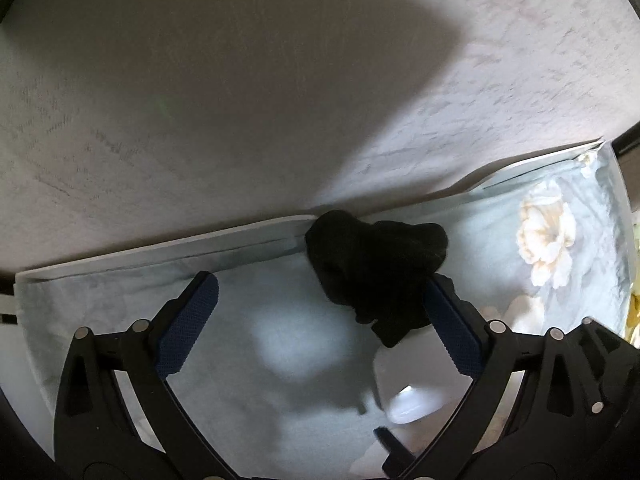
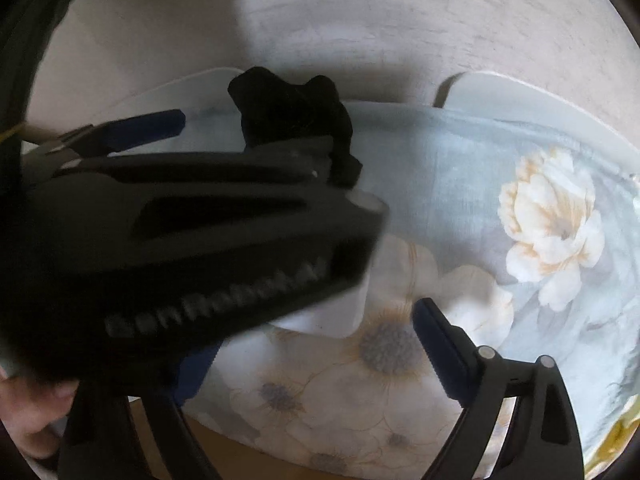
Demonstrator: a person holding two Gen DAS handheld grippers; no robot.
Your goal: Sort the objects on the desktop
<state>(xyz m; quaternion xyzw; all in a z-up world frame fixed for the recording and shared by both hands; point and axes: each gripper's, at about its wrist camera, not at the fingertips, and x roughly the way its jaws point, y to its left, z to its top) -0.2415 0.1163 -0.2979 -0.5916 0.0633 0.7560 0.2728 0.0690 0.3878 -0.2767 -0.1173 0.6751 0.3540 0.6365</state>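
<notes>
Our left gripper (image 1: 320,316) stands with fingers wide apart, nothing between them. A crumpled black cloth (image 1: 376,268) lies on the floral tablecloth (image 1: 280,360) by the wall (image 1: 240,100), touching the right-hand fingertip. A white object (image 1: 408,384) sits just below it. From the right wrist, our right gripper (image 2: 316,348) is also spread; the left tool crosses in front.
</notes>
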